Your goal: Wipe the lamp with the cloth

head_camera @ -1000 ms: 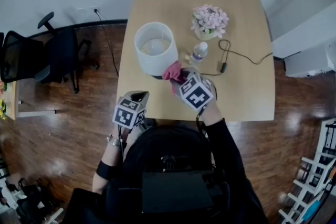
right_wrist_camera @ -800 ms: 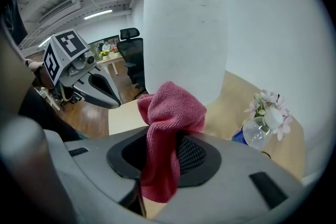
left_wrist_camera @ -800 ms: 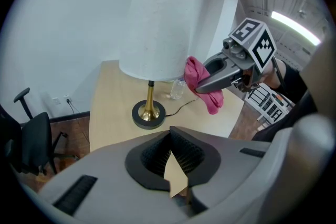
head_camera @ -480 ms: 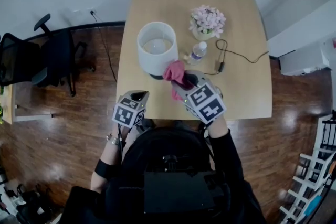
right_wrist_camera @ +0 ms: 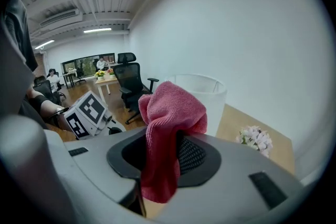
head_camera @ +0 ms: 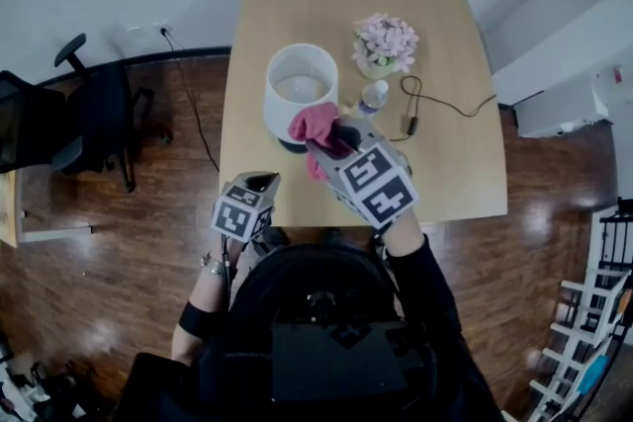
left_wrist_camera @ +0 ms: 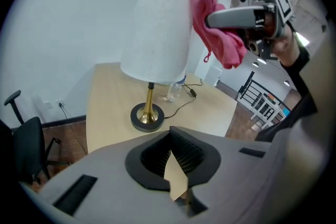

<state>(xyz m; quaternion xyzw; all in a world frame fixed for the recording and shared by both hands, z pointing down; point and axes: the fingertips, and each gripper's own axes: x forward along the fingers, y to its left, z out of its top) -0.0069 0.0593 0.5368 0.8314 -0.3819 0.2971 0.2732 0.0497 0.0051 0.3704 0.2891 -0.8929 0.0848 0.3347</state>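
A table lamp with a white shade (head_camera: 301, 92) (left_wrist_camera: 156, 34) (right_wrist_camera: 202, 97) and a brass stem on a dark round base (left_wrist_camera: 147, 115) stands on the wooden table (head_camera: 455, 173). My right gripper (head_camera: 326, 141) is shut on a pink cloth (head_camera: 314, 124) (right_wrist_camera: 169, 134) (left_wrist_camera: 214, 34), held raised right beside the shade's near side; whether the cloth touches the shade I cannot tell. My left gripper (head_camera: 259, 181) (left_wrist_camera: 176, 186) is shut with nothing in it, hanging at the table's near edge, short of the lamp.
A pot of pink flowers (head_camera: 386, 42) and a small plastic bottle (head_camera: 372, 97) stand right of the lamp. A black cord with a switch (head_camera: 413, 119) loops across the table. Black office chairs (head_camera: 94, 109) stand on the wood floor at the left.
My right gripper has risen with the pink cloth, from low by the lamp's base to beside the shade. The left gripper has stayed put.
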